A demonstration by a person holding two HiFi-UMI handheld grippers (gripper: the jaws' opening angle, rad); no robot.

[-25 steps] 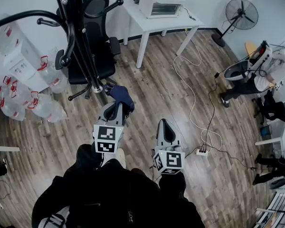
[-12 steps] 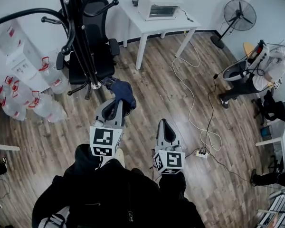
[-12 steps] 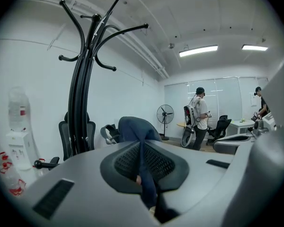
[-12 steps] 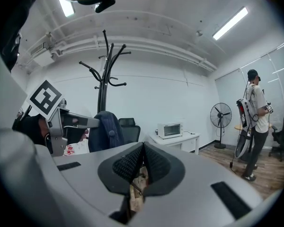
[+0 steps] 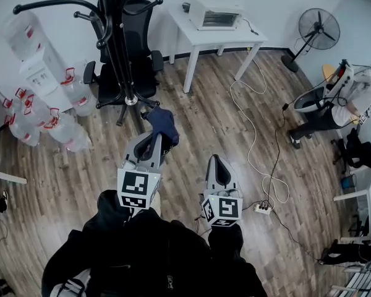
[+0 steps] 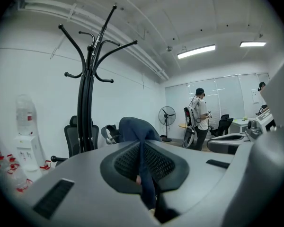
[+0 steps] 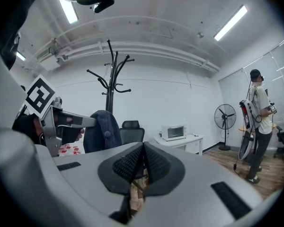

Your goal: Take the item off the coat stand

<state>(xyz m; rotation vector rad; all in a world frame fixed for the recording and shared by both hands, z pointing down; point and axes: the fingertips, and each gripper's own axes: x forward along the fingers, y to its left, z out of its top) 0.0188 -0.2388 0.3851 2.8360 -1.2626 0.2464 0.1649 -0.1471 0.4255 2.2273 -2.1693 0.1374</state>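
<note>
The left gripper (image 6: 143,161) is clamping its jaws on a fold of the dark blue cap (image 5: 162,122), its ribbed black pads pressing the cloth from both sides. The rest of the cap is bulging out past the tips, soft and rounded, with a button on its crown. The cap is hanging off the coat stand (image 5: 114,48), near the base and touching none of the hooks. The right gripper (image 7: 143,163) is pointing alongside, jaws closed together and holding nothing.

The coat stand is rising just beyond the cap, a bundle of black metal tubes splaying into curved, knob-tipped hooks. A black mesh office chair (image 5: 136,54) is standing right behind it. To the left, clear plastic water jugs (image 5: 52,125) with red handles are lying on the floor (image 5: 191,129) beside a white dispenser (image 5: 40,67) carrying one more jug; whether they are holding water cannot be told.

Farther back, a white tabletop (image 5: 226,39) is bearing a boxy white oven (image 5: 213,11). A white cable (image 5: 253,129) is snaking across the wood-plank floor to a power strip (image 5: 261,208). A black pedestal fan (image 5: 318,28) and a person (image 5: 352,94) are standing at the right, well apart from both grippers.
</note>
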